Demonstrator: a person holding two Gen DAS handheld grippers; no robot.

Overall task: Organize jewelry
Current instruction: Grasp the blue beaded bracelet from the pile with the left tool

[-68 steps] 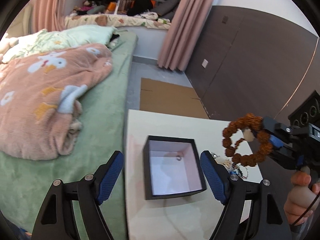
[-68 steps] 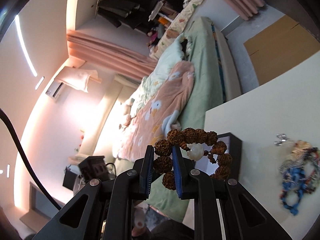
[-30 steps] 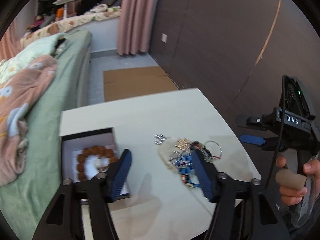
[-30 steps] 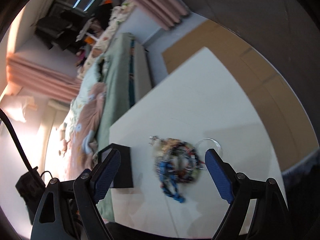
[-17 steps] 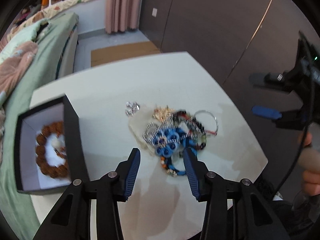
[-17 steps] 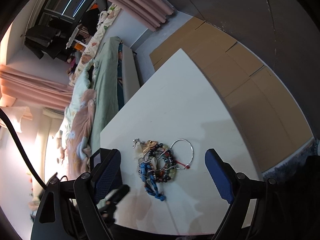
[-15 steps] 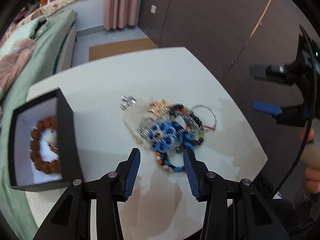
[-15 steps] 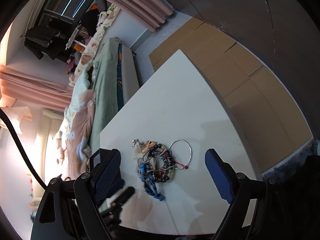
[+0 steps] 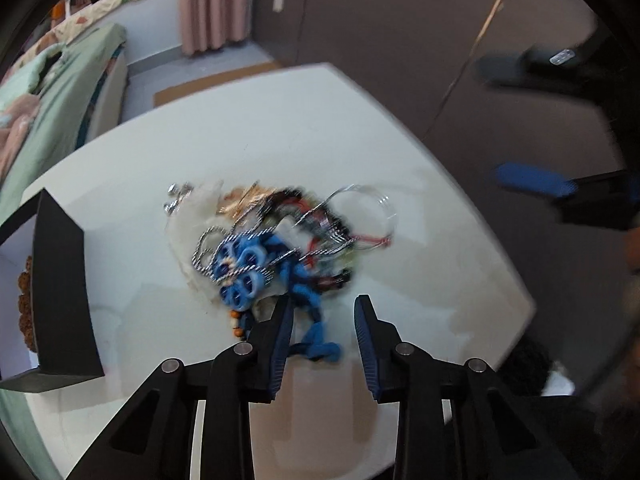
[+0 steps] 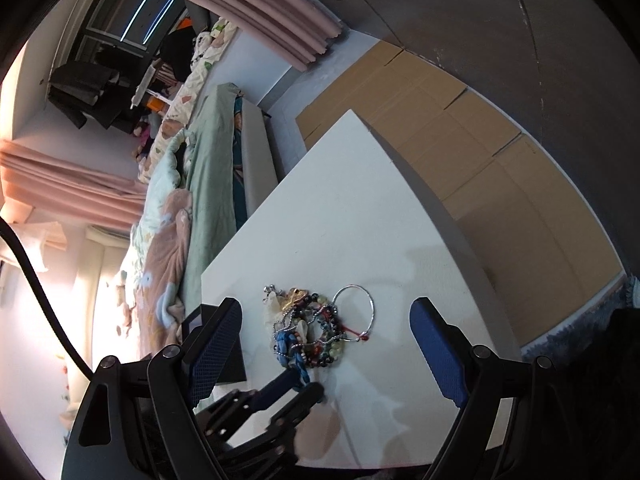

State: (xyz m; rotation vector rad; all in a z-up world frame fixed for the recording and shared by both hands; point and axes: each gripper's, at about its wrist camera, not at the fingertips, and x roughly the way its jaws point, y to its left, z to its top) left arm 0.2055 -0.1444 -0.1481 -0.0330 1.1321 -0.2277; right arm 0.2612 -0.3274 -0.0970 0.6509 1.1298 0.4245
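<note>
A tangled pile of jewelry (image 9: 280,240) lies on the white table (image 9: 280,128): a blue knotted bracelet (image 9: 312,320), silver chains, bead strings and a thin silver bangle (image 9: 372,208). My left gripper (image 9: 322,328) is open, jaws partly narrowed, straddling the blue bracelet's tail at the pile's near edge. The black box (image 9: 60,292) at the left holds the brown bead bracelet (image 9: 26,304). My right gripper (image 10: 326,344) is wide open and empty, held high above the pile (image 10: 316,328); the left gripper (image 10: 298,386) shows below it.
A bed with a green sheet and pink blanket (image 10: 176,240) runs along the table's left side. Flat cardboard (image 10: 460,152) lies on the floor beyond the table. A dark wall panel (image 9: 400,40) stands behind. The right gripper also shows at the right of the left wrist view (image 9: 532,180).
The brown bead bracelet went from my right gripper into the box. My left gripper swung right, dropped to the jewelry pile and narrowed. The right gripper opened and rose.
</note>
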